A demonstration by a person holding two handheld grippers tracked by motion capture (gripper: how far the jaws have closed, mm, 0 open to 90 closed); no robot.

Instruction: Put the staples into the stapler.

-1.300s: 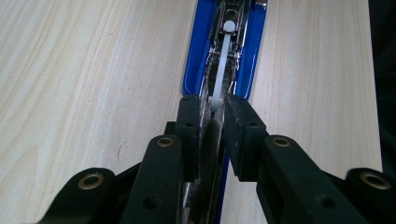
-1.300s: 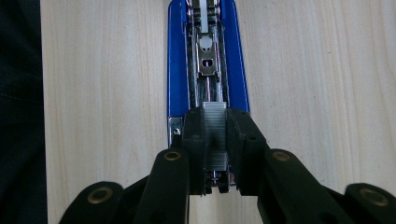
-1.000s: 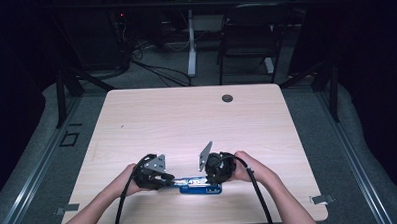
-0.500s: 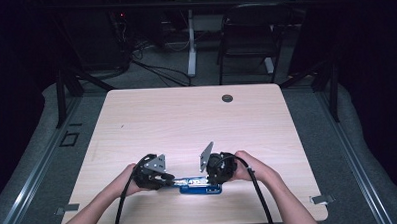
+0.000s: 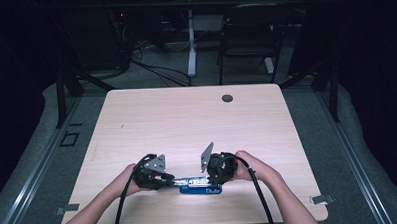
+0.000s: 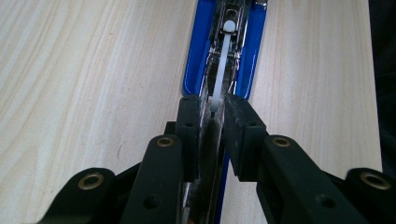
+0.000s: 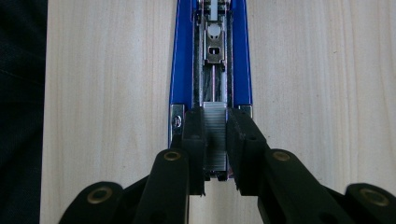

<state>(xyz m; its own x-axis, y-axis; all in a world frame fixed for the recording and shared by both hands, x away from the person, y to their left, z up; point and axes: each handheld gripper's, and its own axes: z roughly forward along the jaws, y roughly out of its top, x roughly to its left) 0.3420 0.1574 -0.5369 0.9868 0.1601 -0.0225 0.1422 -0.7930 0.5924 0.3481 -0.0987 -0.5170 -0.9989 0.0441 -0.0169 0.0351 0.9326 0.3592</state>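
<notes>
A blue stapler (image 5: 199, 185) lies open near the front edge of the table, between my two grippers. My left gripper (image 5: 168, 180) is shut on the stapler's metal magazine; in the left gripper view its pads (image 6: 212, 112) pinch the metal rail just below the white pusher rod (image 6: 225, 56), over the blue base (image 6: 192, 60). My right gripper (image 5: 209, 178) comes from the other end. In the right gripper view it (image 7: 215, 128) is shut on a strip of staples (image 7: 215, 135) that sits in the front end of the magazine channel (image 7: 214, 79), between the blue sides (image 7: 180, 56).
The light wooden table (image 5: 187, 127) has a small black round grommet (image 5: 227, 98) near its far edge. A dark chair (image 5: 249, 35) and cables stand on the floor beyond the table. Both forearms come in over the front edge.
</notes>
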